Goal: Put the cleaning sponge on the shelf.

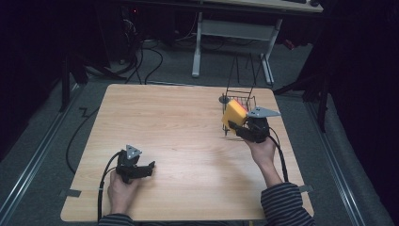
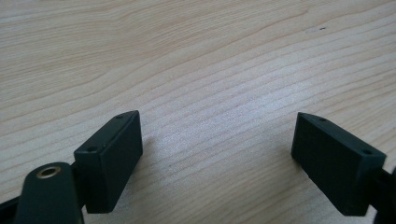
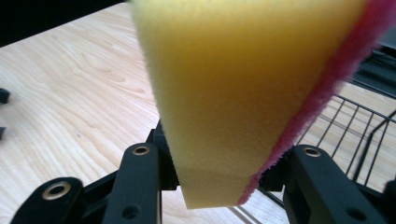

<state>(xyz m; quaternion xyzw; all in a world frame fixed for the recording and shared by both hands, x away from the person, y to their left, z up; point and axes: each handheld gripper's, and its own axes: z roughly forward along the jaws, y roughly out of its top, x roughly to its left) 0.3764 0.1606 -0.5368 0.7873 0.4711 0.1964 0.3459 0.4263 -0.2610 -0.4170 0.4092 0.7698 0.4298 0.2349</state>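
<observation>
— Closest to me, what is the left gripper [image 1: 151, 165] doing?
— It rests low over the bare wooden table [image 1: 179, 122], jaws spread wide, nothing between them.
— And the right gripper [image 1: 234, 126]?
— I see it clamped on the yellow sponge [image 3: 243, 93] with a pink side, held up just beside the black wire basket [image 1: 248, 100], at the table's far right.

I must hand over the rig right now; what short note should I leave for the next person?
Right gripper: shut on the yellow sponge, which has a pink face, held up beside the black wire basket.
Left gripper: open, holding nothing, low over the wooden table near its front edge.
Done: sponge is picked up.
Left: sponge is not in the basket; probably it goes there next.
</observation>
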